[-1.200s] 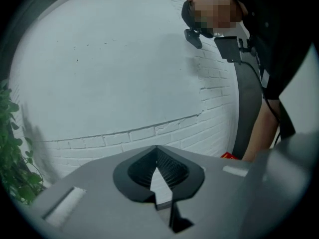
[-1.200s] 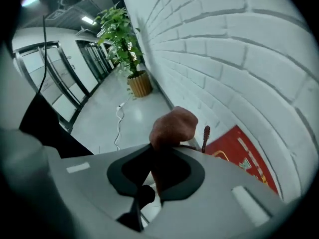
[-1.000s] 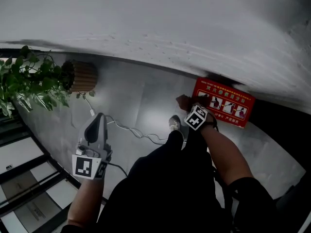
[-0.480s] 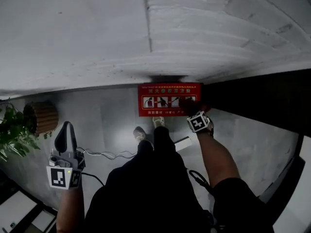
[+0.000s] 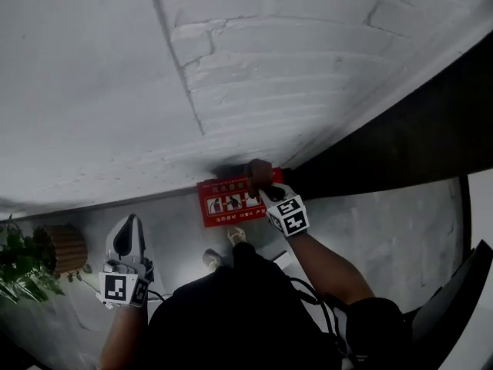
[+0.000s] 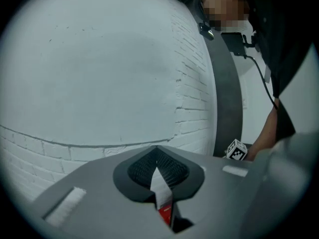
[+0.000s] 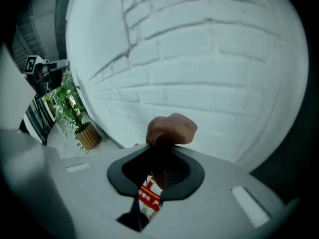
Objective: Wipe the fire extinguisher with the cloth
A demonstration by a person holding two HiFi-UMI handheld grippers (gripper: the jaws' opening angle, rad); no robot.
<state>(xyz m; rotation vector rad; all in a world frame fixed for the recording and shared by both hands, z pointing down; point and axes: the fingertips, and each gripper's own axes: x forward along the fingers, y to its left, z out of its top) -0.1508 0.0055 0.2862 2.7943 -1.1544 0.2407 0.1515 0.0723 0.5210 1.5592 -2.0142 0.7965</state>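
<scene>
A red fire extinguisher box with pictograms stands on the floor against the white brick wall. My right gripper is at the box's top right corner, shut on a bunched reddish-brown cloth. In the right gripper view the cloth bulges out past the fingertips of the right gripper, and the red box shows through the gap below. My left gripper hangs at the left, away from the box. Its jaws meet at the tips with nothing between them. No extinguisher itself is visible.
A potted plant in a ribbed brown pot stands at the far left by the wall. A dark panel runs along the right. The person's black trousers and shoes fill the lower middle, near a white cable.
The head view has swung, bringing the red box from the right to the centre. The right gripper has risen with the cloth to the box's top edge. The left gripper has shifted sideways, still empty.
</scene>
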